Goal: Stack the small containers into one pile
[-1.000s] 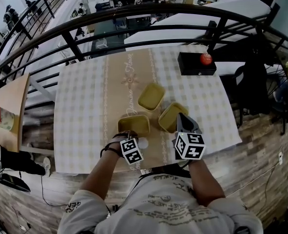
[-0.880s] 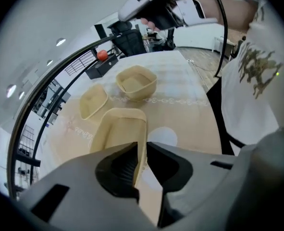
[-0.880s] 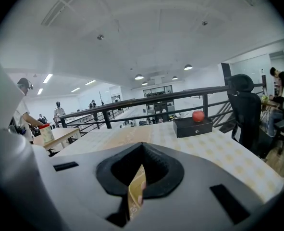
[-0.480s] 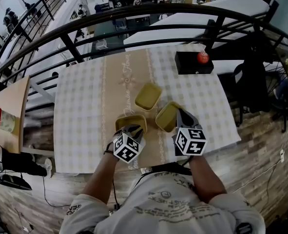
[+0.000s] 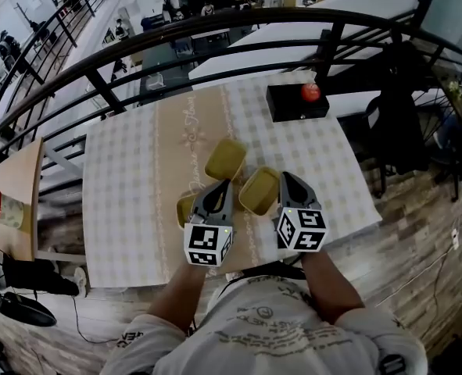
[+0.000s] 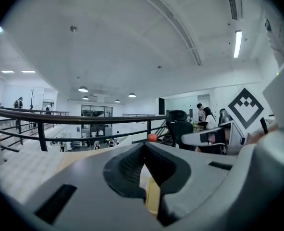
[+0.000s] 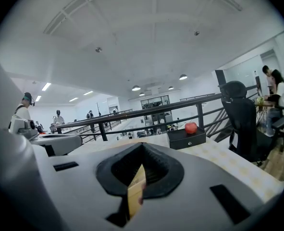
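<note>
1. Head view: the left container is mostly hidden under the left gripper, and only its left edge is seen.
2. In the left gripper view the jaws are seen pressed together on a thin yellow strip of that container's rim. The rest of the container is covered by the gripper's own body.
3. The right gripper is set at the right edge of the right container. In the right gripper view its jaws are closed on a yellow wall edge, and the remainder is cut off.
4. Whether either held container is raised off the table cannot be told.
5. A third container lies open and unheld just beyond the other two, close to both.
6. A black box with a red ball on top is seen at the table's far right corner, well apart from the containers.
</note>
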Action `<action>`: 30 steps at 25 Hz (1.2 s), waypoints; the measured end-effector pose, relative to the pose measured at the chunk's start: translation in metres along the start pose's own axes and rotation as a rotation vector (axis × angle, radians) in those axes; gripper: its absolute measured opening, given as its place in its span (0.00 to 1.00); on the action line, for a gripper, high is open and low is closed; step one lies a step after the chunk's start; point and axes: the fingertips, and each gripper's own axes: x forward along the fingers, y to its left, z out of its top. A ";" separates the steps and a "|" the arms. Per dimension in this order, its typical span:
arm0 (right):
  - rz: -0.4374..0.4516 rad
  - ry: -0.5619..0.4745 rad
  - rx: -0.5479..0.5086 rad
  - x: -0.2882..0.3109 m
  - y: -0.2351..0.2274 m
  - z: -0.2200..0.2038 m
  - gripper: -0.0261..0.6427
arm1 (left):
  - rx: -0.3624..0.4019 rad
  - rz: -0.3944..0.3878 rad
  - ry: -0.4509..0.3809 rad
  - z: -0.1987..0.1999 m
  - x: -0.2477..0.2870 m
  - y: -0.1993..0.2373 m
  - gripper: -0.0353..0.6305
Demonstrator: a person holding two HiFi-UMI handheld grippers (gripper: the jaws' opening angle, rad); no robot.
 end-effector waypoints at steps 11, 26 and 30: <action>-0.010 0.050 0.002 0.000 -0.027 -0.016 0.04 | 0.050 0.024 0.129 -0.029 0.043 -0.014 0.06; -0.021 0.122 0.053 0.012 -0.078 -0.039 0.04 | 0.297 0.039 0.652 -0.155 0.148 0.019 0.09; -0.022 0.140 0.051 0.020 -0.087 -0.041 0.04 | 0.350 0.026 0.742 -0.179 0.163 0.026 0.10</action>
